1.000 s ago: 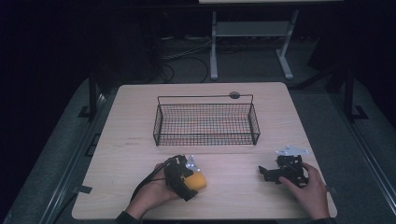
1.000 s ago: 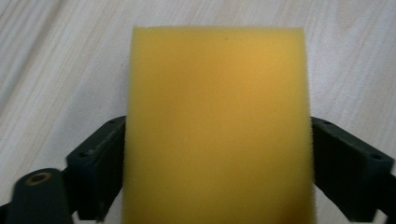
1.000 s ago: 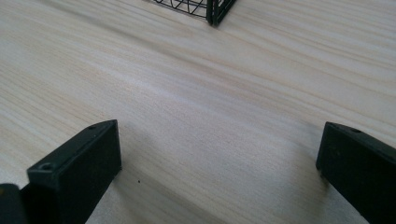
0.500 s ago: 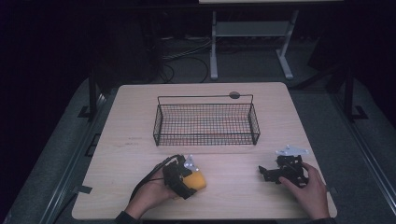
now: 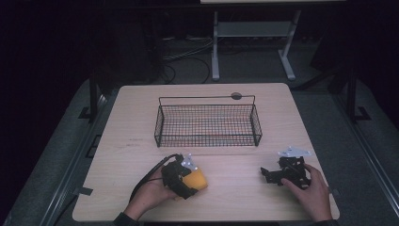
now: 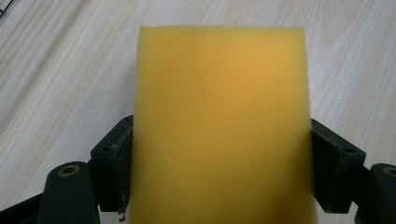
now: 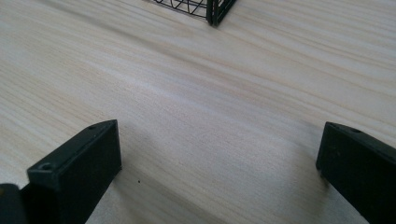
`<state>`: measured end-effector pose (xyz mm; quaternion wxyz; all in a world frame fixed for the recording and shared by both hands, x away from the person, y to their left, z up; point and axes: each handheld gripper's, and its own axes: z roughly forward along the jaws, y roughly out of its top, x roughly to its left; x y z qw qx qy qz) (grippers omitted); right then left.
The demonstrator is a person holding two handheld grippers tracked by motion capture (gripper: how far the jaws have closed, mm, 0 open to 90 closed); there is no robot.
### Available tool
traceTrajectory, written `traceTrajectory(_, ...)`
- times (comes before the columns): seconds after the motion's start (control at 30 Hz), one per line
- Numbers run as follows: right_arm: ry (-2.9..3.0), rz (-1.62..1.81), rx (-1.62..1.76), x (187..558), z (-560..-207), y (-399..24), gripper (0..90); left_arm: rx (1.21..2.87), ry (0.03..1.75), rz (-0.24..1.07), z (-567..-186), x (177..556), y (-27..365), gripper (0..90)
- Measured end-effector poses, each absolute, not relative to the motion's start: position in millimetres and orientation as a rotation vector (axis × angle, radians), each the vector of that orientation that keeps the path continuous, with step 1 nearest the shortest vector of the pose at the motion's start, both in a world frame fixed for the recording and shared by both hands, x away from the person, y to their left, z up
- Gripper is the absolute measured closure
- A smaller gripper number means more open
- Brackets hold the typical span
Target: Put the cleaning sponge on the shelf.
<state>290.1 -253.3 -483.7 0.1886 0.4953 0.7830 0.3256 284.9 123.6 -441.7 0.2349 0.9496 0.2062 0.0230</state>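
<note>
Left gripper (image 5: 188, 181) jaws, just closing, clamp yellow sponge (image 6: 219, 121); right gripper (image 5: 269, 175) jaws apart over bare table (image 7: 224, 107), basket (image 5: 207, 123) well beyond fingertips.

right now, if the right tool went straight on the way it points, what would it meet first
Probably nothing soon: the right tool points across bare table. The wire basket corner sits far ahead, slightly off line; depth is unclear.

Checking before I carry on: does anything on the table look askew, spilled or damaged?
Nothing stands out. The yellow sponge sits squarely between the left gripper pads, undamaged. The wire basket stands upright, and the table shows no spill.
</note>
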Motion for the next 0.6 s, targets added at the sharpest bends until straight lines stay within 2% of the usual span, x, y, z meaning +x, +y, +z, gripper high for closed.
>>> traceTrajectory(0.6,2.202,0.916,1.393,290.2,-483.7,-253.3,0.0,2.563,0.576,0.064,-421.8,288.7,131.8,22.6)
